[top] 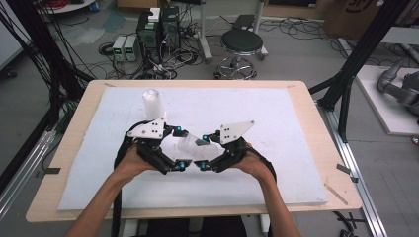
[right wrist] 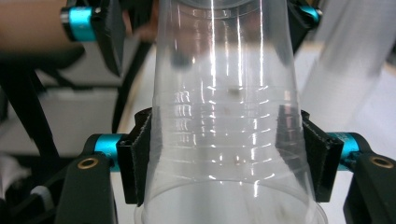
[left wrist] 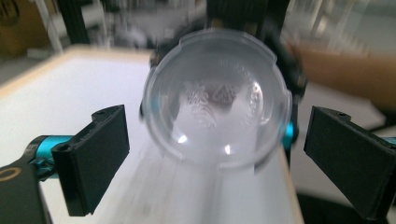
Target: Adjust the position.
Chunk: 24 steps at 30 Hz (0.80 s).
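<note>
The right gripper has its jaws clenched on a clear plastic cup. The left gripper has its jaws spread wide, not touching the cup's bottom end.

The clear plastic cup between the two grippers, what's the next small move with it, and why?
Probably draw the left gripper back, away from the clear plastic cup. Its jaws stand wide on either side of the cup's base without touching it, while the right gripper pinches the cup's wall near the rim. The cup seems handed over, so backing off frees it to be carried.

Cup stack just behind left gripper; rest of foam pad free
</note>
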Available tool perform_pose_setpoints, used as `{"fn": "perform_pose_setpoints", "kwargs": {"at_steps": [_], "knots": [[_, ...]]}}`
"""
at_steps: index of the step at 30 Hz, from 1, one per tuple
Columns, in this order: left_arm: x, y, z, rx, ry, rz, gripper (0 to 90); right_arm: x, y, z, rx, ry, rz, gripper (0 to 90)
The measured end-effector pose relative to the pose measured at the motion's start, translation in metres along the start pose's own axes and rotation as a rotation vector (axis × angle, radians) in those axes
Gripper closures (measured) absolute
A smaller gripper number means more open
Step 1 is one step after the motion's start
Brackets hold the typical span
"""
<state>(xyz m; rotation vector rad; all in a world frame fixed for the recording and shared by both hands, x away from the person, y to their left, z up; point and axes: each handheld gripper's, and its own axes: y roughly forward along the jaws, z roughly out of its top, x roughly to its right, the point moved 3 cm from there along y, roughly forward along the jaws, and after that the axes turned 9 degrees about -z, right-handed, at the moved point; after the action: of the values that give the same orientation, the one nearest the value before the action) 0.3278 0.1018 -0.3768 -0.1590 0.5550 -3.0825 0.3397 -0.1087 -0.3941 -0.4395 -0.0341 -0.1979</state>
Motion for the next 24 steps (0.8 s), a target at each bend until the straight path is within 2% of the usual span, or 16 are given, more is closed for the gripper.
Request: {"fn": "perform_pose_setpoints", "kwargs": {"at_steps": [2,3,6,8,13,14,17,18,22,24], "knots": [[-0.003,-0.005,0.002,-0.111,-0.005,0.013,6.8,0.001,-0.004,0.004,-0.072,-0.013,-0.006,32.8],[-0.004,-0.007,0.004,-0.165,-0.018,0.007,6.8,0.002,-0.006,0.006,-0.109,-0.007,-0.007,33.0],[-0.006,-0.011,0.01,-0.319,-0.024,-0.002,6.8,0.005,-0.009,0.014,-0.229,-0.014,-0.002,33.3],[-0.007,-0.012,0.015,-0.399,-0.037,-0.016,6.8,0.006,-0.009,0.018,-0.32,-0.025,0.005,33.5],[-0.008,-0.007,0.022,-0.547,-0.042,-0.017,7.6,0.007,-0.005,0.026,-0.513,-0.06,0.025,33.7],[-0.009,-0.005,0.023,-0.569,-0.034,-0.022,8.6,0.006,-0.004,0.028,-0.539,-0.062,0.026,33.8],[-0.01,-0.001,0.024,-0.587,-0.041,-0.028,8.9,0.009,-0.001,0.032,-0.594,-0.093,0.035,33.8],[-0.01,0.0,0.024,-0.592,-0.039,-0.028,8.9,0.008,-0.001,0.033,-0.617,-0.08,0.031,33.8],[-0.011,0.007,0.023,-0.607,-0.024,-0.022,9.1,0.008,0.0,0.035,-0.634,-0.087,0.041,33.8],[-0.012,0.011,0.024,-0.608,-0.013,-0.033,9.7,0.008,0.0,0.035,-0.641,-0.087,0.039,33.8]]}}
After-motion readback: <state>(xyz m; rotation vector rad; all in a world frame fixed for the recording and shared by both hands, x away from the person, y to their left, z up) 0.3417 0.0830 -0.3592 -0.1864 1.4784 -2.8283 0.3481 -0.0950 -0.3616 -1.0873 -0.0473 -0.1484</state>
